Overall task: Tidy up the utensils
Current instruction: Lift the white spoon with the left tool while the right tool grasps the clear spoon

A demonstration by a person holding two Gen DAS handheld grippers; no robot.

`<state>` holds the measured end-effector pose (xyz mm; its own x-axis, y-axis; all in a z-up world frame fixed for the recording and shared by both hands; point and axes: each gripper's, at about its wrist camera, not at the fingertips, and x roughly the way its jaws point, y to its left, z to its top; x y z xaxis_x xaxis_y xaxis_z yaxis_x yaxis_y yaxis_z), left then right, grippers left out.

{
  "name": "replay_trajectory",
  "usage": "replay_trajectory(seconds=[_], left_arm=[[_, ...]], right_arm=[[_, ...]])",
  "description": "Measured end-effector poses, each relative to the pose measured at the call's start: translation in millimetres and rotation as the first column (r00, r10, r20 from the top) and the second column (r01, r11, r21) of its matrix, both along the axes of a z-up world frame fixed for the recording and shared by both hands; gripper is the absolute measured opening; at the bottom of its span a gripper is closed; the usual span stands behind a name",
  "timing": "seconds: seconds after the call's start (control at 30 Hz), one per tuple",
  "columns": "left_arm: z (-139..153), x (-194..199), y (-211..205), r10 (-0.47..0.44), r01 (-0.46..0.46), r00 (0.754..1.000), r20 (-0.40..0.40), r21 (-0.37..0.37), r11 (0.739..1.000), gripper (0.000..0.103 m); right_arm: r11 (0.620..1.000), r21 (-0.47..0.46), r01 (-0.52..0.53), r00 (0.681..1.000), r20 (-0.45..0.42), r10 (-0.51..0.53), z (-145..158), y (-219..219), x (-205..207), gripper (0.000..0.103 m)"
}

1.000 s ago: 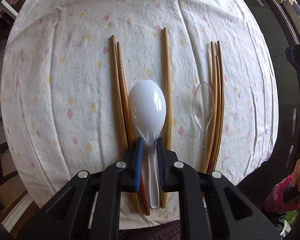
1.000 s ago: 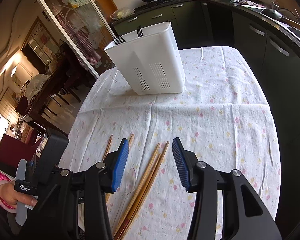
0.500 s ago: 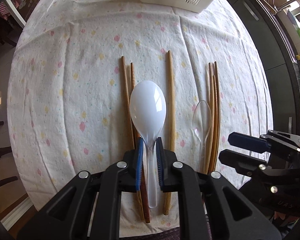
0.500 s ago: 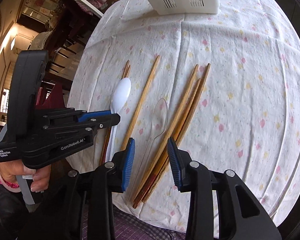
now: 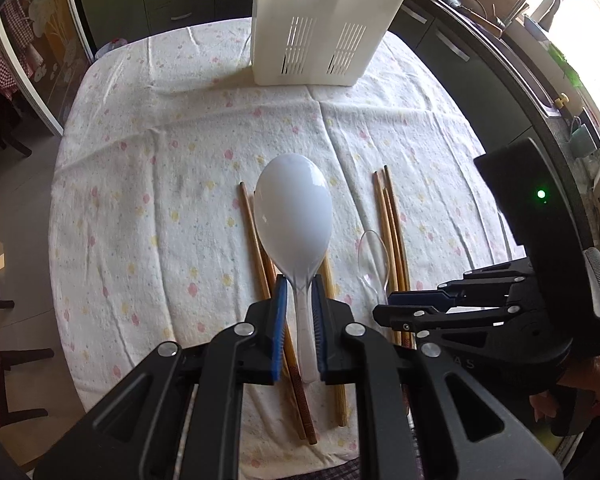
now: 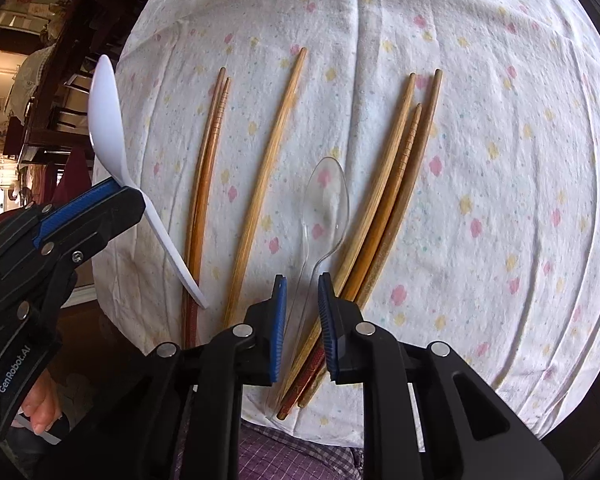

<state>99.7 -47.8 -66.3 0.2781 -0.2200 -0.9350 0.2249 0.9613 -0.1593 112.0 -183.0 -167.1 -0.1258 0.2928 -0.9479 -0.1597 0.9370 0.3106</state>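
My left gripper (image 5: 299, 280) is shut on the handle of a white rice spoon (image 5: 293, 216) and holds it above the tablecloth; it also shows in the right wrist view (image 6: 107, 120). My right gripper (image 6: 302, 280) hangs low over a clear plastic spoon (image 6: 325, 204), its jaws narrowly apart on either side of the handle. Wooden chopsticks lie on the cloth: a pair at the left (image 6: 208, 168), a single one (image 6: 268, 168) and three at the right (image 6: 400, 184). A white slotted utensil holder (image 5: 324, 28) stands at the table's far edge.
The table has a white flowered cloth (image 5: 148, 184). Dark kitchen cabinets (image 5: 480, 80) run along the right and back. Dining chairs (image 6: 60, 92) stand off to the left. A purple checked fabric (image 6: 284, 456) lies at the near table edge.
My left gripper has lifted the white spoon off the cloth and tilted up toward the holder. My right gripper has come down over the clear spoon and its jaws have narrowed.
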Motion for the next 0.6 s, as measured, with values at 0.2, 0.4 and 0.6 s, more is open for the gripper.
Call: replay_trajectory(seconds=[0.2,0.4,0.6], left_arm=[[9,-9,-8,-0.037,0.036,0.996,0.078,0.004,0.999,0.012],[15,-17,-7,-0.054,0.055,0.991,0.119,-0.004,0.998,0.001],[10,-11,-11,-0.071,0.069,0.995,0.075,0.021,0.997,0.002]], right_arm=[[0.989,-0.143,-0.028,0.999,0.040,0.034,-3,33,2,0.013],[0.992,-0.123,0.025,0.993,0.114,-0.011,8,40,-5,0.008],[0.994,0.040,0.104,0.987,0.120,-0.108,22,12,-11,0.005]])
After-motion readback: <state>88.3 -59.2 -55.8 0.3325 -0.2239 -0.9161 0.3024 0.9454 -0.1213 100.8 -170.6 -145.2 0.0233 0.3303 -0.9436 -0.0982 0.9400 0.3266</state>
